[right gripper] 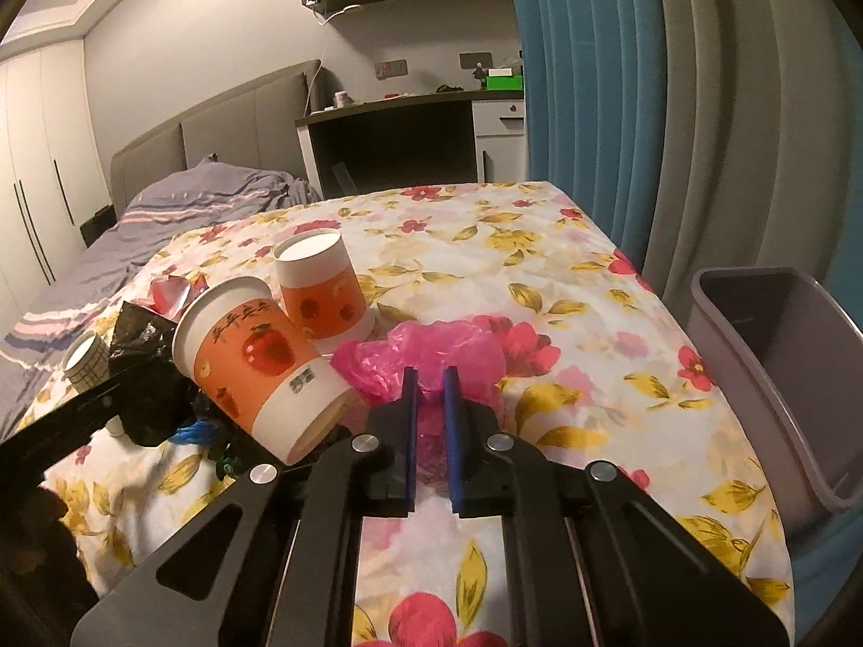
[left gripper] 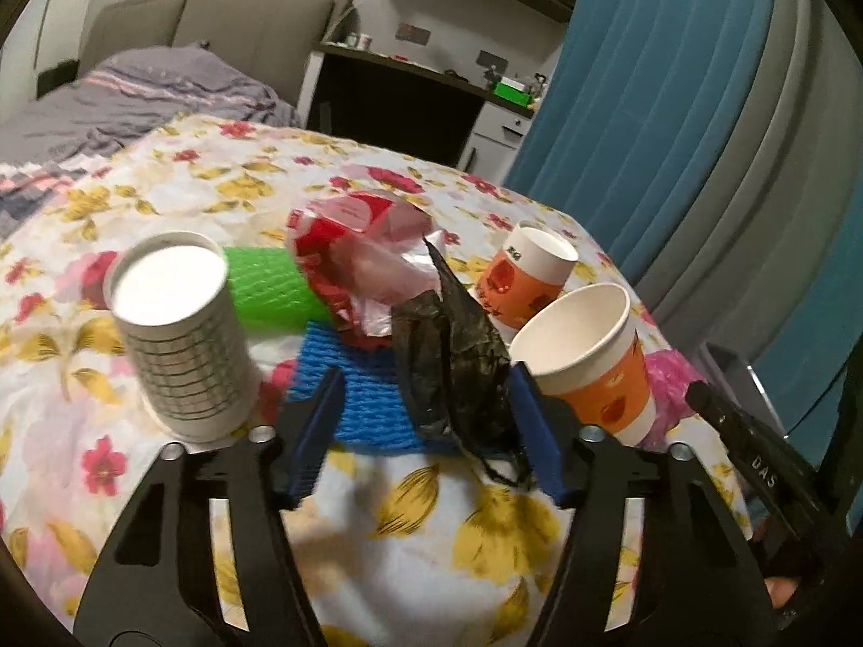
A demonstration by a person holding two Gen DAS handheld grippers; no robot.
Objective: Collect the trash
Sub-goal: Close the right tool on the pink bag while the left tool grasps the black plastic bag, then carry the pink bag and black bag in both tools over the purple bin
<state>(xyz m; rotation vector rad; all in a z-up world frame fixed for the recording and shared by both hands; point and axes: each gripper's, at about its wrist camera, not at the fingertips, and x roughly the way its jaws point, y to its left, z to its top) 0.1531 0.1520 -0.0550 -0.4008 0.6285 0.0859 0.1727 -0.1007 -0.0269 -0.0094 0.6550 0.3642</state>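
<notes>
Both grippers angle down toward the floral cloth [right gripper: 566, 280]. Right gripper [right gripper: 429, 377]: jaws nearly together, pinching the pink plastic bag [right gripper: 431, 348] between the pads; bag bulges just ahead of the tips. Tilted orange cup [right gripper: 253, 361] sits just left of its jaws, grey bin [right gripper: 776, 356] well off to the right. Left gripper [left gripper: 426, 377]: jaws partly spread w/ black plastic bag [left gripper: 458, 356] between them, against the right pad; blue foam net [left gripper: 356, 377] lies under it. Checked cup [left gripper: 183, 334] upside down, left of jaws.
</notes>
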